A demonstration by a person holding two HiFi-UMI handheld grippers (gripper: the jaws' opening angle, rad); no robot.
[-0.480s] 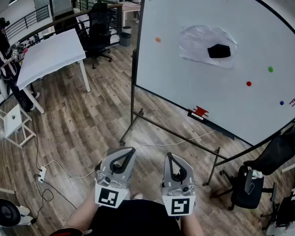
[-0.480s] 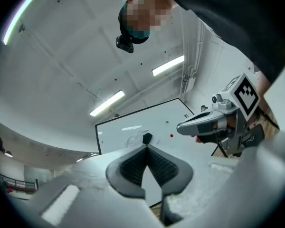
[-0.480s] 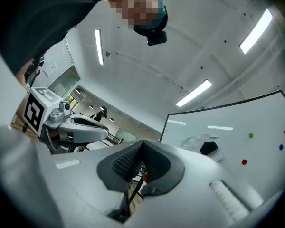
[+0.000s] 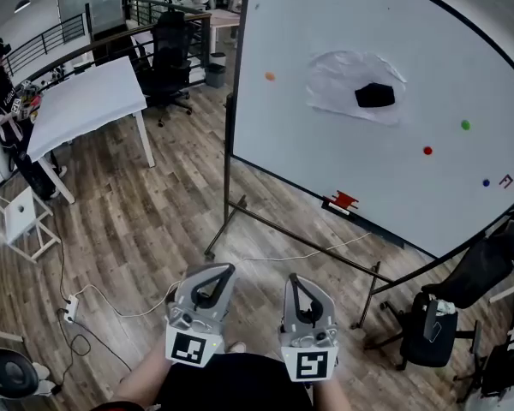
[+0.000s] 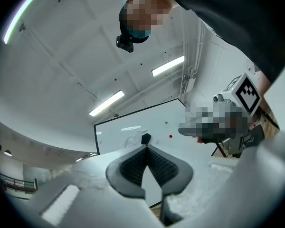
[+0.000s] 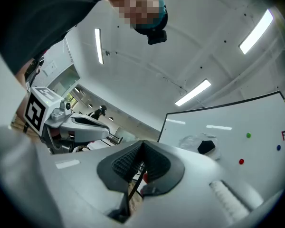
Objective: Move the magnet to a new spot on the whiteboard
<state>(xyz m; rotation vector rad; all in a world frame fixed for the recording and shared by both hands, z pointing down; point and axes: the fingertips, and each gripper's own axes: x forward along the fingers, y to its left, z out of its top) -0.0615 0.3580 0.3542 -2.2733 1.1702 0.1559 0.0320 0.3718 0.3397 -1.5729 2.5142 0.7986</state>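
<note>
A smooth whiteboard [image 4: 325,144] in a thin dark frame carries a crumpled white sheet [image 4: 338,80]. A small round orange magnet [image 4: 270,76] is stuck left of that sheet, and a green magnet [image 4: 465,125], a red magnet [image 4: 427,151] and a blue magnet [image 4: 486,182] right of it. The grey left hand-held gripper [image 4: 225,270] and right hand-held gripper [image 4: 293,277], with ribbed black pads [image 5: 133,165], are each pressed together on nothing, well apart from the sheet.
</note>
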